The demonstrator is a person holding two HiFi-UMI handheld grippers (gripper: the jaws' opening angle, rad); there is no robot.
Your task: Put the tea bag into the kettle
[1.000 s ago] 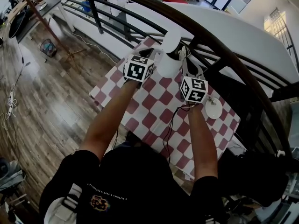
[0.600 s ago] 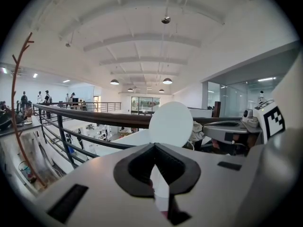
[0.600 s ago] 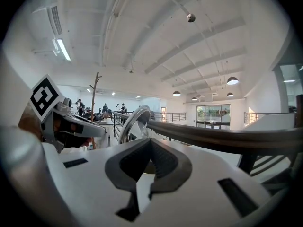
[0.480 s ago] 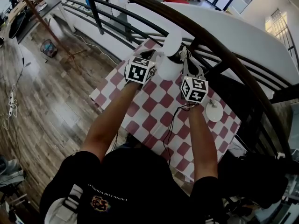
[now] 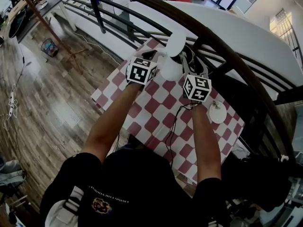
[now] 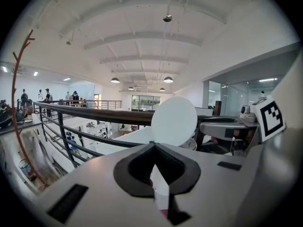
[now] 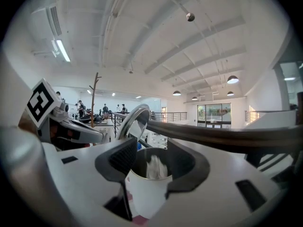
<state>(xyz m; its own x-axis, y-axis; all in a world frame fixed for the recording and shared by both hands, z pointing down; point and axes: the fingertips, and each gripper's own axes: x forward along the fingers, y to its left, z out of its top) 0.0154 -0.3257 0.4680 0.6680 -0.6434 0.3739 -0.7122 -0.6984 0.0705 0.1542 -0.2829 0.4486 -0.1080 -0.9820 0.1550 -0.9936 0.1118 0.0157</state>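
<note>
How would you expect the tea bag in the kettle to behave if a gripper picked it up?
The tea bag looks crumpled and thin, so it would likely flop rather than hold shape. It seems light for its size. It lies inside the kettle beneath the right gripper, whose jaws are opening with nothing gripped, so it might snag the rim.

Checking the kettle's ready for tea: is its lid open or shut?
Open: the lid stands tilted up behind the kettle, whose mouth is uncovered.
</note>
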